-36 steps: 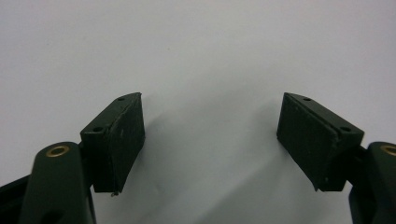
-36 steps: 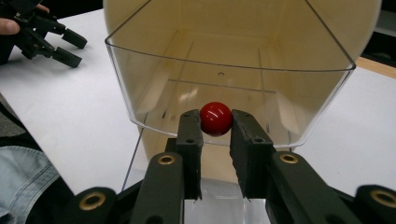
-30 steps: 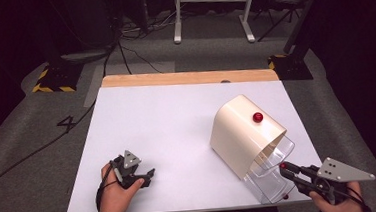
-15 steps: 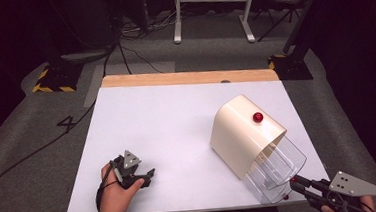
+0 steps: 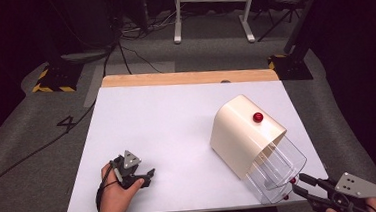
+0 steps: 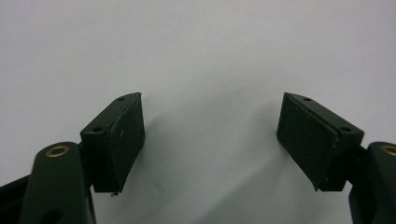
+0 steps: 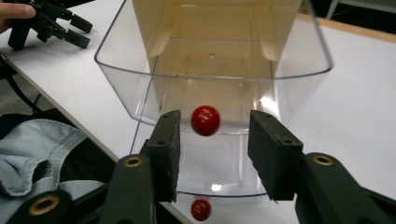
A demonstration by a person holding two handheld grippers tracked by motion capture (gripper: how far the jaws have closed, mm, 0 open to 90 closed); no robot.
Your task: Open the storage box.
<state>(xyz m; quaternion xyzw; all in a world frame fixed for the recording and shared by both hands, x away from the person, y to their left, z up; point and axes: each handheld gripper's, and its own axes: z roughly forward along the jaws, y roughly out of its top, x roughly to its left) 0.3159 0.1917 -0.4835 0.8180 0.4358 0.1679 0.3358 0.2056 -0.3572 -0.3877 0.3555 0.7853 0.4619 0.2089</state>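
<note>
I have pulled the clear drawer farther out of the cream box at the table's near right. My right gripper is now spread around its red knob, not pinching. My left gripper rests spread at near left.

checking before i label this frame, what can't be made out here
- High view: the right hand-held gripper is cut by the bottom edge, hiding the hand.
- Right gripper view: whether the pads touch the red knob is unclear.
- Left gripper view: the left hand-held gripper faces the bare table.
</note>
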